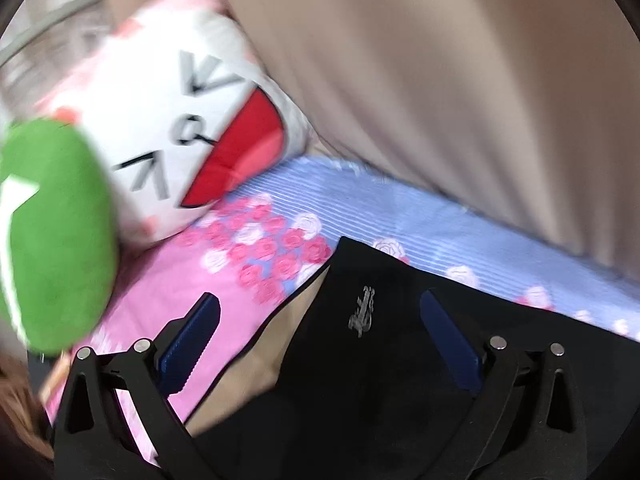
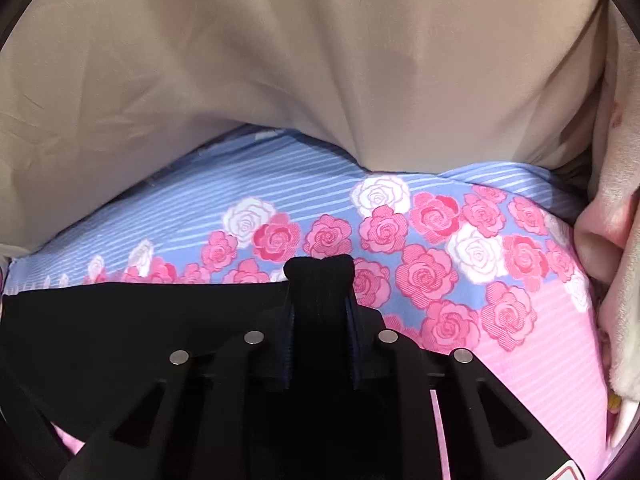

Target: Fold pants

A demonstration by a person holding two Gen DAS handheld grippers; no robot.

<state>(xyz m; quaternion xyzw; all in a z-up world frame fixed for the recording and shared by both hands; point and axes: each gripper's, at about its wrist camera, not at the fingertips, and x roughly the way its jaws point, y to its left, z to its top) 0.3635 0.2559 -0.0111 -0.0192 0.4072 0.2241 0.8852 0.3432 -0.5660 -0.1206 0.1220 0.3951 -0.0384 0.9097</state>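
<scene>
Right claw [image 2: 320, 320] is pinching a bunched fold of black pants [image 2: 120, 320] over the rose sheet [image 2: 500, 320]. Left claw [image 1: 320, 320] is gaping open above pants, holding nothing.

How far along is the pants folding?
Early, it seems. Done: the black pants lie on the floral sheet. In hand: the right gripper is shut on a bunched bit of their edge; the left gripper hangs open above them. Left: no finished fold shows yet.
</scene>
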